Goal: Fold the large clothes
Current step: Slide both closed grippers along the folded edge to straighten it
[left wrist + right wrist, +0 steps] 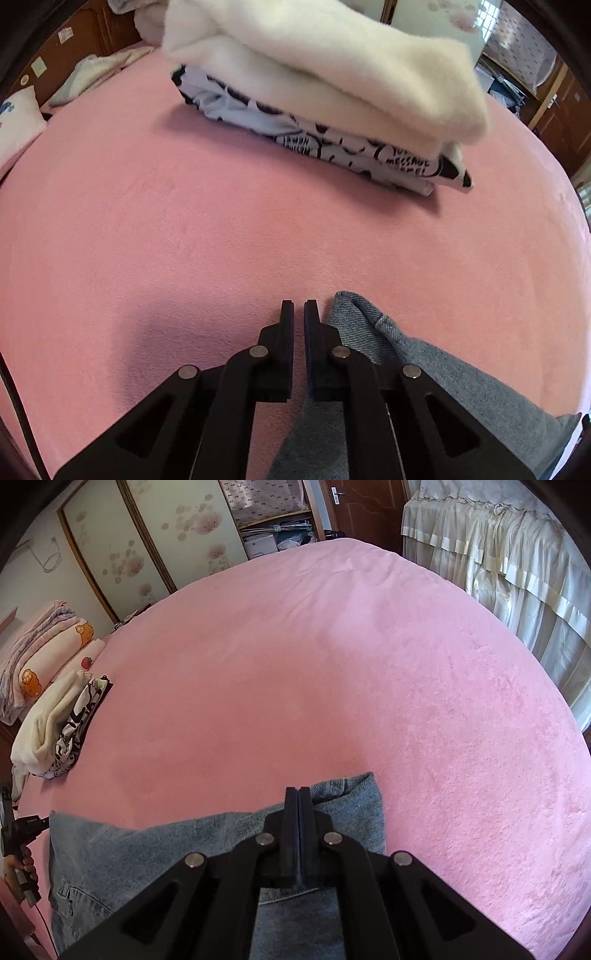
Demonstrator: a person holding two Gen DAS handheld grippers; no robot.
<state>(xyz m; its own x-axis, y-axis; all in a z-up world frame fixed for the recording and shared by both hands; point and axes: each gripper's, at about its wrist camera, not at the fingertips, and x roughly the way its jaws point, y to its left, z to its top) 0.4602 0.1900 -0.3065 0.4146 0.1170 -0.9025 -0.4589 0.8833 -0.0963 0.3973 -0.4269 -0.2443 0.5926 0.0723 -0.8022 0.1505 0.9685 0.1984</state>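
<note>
A folded blue denim garment (147,853) lies flat on the pink bed sheet (369,683). My right gripper (299,792) hangs over its far edge, fingers pressed shut, and I see no cloth between them. In the left wrist view, my left gripper (299,306) is over bare pink sheet (184,240), just left of the denim's corner (362,325). It is shut, with only a thin slit between its fingers and nothing in it. A hand (20,866) holding the left gripper's handle shows at the left edge of the right wrist view.
A stack of folded clothes sits farther along the bed: a white fleece (332,62) on a black-and-white printed garment (332,142). Pillows (18,122) and folded blankets (40,657) lie beyond. Wardrobe doors (166,528) and a lace curtain (498,554) border the bed.
</note>
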